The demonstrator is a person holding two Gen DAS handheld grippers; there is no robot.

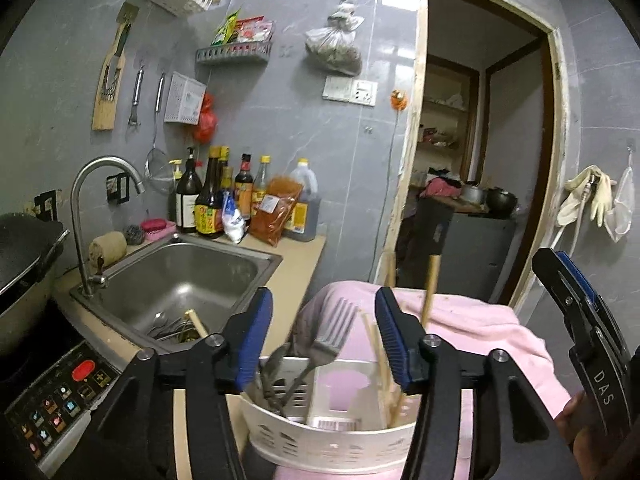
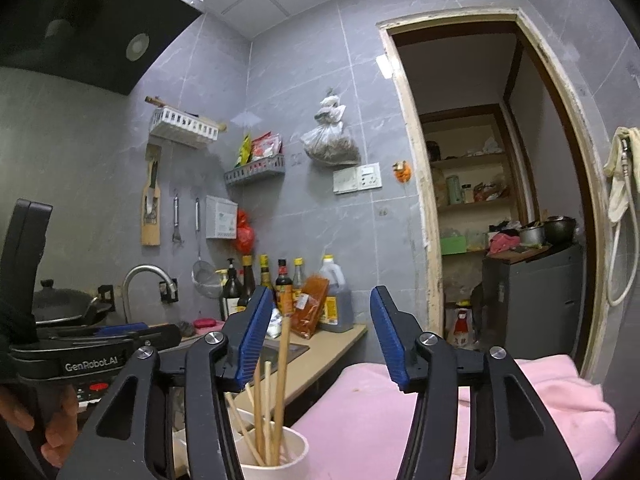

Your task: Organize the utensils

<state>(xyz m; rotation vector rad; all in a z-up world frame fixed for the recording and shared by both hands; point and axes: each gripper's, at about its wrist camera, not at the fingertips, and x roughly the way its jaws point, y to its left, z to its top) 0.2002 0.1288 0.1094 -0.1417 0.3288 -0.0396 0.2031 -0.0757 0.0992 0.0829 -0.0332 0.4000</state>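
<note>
Both grippers hang empty above the holder of sorted utensils.

Left wrist view: the left gripper has fingers spread wide, empty, over the white holder on the pink cloth; fork and chopsticks stand apart, sorted. "DAS" shows on the right gripper.
Right wrist view: its fingers are spread too; chopsticks stand below. The left gripper says "GenRobot.AI".

Both wrist views sit close above the utensil caddy, facing the shared tiled wall and doorway.

"DAS" on right gripper, "GenRobot.AI" on left gripper
</note>
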